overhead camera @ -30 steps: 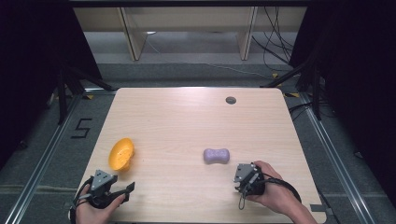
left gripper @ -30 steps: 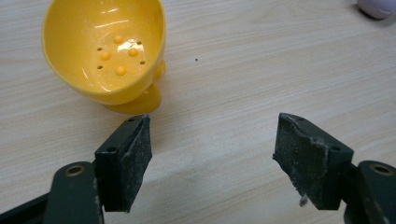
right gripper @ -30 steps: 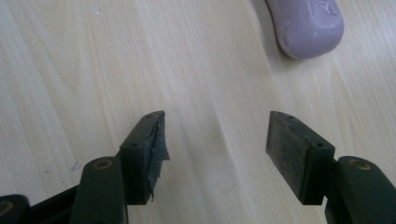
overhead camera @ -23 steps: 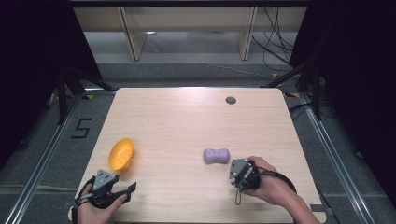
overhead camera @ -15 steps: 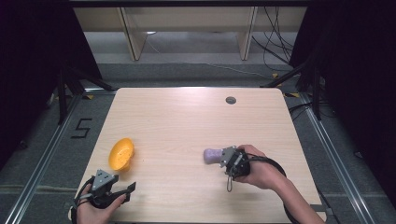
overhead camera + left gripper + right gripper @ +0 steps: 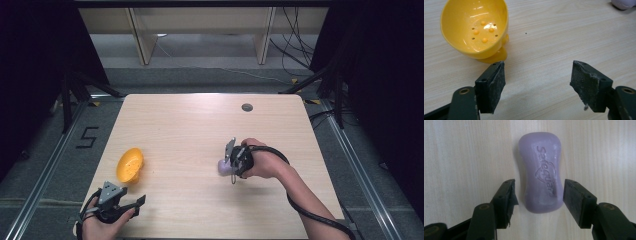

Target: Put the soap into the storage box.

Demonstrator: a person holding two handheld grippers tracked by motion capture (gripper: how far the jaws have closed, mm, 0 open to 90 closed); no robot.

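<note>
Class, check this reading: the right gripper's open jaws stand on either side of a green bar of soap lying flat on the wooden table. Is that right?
Not quite: the bar of soap is purple, not green, as the right gripper view shows. The rest holds: the right gripper has its jaws open, one on either side of the bar, which lies flat on the wooden table.

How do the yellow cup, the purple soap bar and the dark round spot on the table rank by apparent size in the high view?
1. Yellow cup.
2. Purple soap bar, partly hidden by the right gripper, so its rank against the cup is unsure.
3. Dark round spot, plainly the smallest.
</note>
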